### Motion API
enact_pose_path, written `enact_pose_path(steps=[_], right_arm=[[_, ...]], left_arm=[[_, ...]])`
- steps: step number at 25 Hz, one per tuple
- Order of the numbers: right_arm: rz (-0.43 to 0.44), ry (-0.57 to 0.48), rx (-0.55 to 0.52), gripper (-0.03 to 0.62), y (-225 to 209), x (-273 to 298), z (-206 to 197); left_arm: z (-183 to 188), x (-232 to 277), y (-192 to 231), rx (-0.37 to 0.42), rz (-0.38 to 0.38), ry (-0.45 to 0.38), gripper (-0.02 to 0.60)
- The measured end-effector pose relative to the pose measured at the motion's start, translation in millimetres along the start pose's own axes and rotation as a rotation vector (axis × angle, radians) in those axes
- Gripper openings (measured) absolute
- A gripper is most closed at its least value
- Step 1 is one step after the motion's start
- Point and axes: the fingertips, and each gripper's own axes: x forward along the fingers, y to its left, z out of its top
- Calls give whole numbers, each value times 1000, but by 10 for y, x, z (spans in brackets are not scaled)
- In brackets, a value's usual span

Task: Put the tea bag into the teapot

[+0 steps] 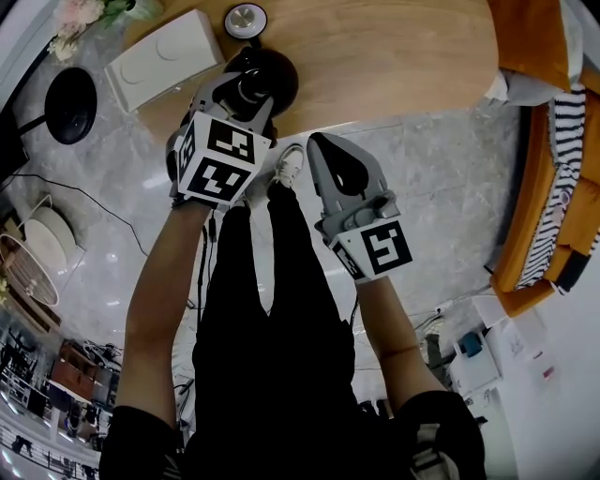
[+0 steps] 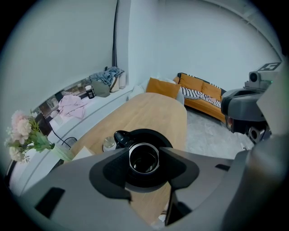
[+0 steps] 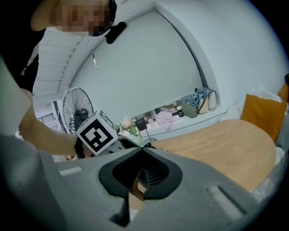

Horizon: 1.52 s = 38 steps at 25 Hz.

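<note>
Listing from the largest down: what comes first?

Item one, long light-wood table with a rounded end. Item two, orange upholstered sofa, beside the table's far end.

And the tools?

Item three, left gripper, grey, held over the table directly above the pot. Its jaws stand wide apart with nothing pressed between them, and the pot's mouth shows in the gap. Item four, right gripper, grey, beside the left one, just short of the table edge and over the floor. Its jaws are closed tip to tip, with nothing held that I can see.

Smaller goods?

Item five, white rectangular box, flat on the table, on the person's left of the pot. Item six, round black teapot, upright near the table's edge, lid off, mouth open and dark inside. Item seven, round silver-rimmed lid, lying on the table just beyond the pot.

The tea bag?

Cannot make it out from here. Neither gripper carries it, and the pot's inside is too dark to tell.
</note>
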Motion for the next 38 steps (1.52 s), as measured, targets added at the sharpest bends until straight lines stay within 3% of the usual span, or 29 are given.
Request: enact_pose_path(steps=[17,22,27,32,38], right_arm=[[-6,-20,-44,5,296,-105,181],[-19,-102,-38,5,465,-145,426],[-47,-26,-58,5,501,-262,252],[-32,-64,-68,5,699,-297,406],[-3,-119,-102,5,966,-392,765]], left_arm=[[13,-280,14,13,9,-50,204],[-40,-307,6,30,3,-53,204],[-75,-303,8,34,1,-79,204],[-80,-442,16,33,1,-92,146],[-14,-694,-62,-35,-15,-106,53]])
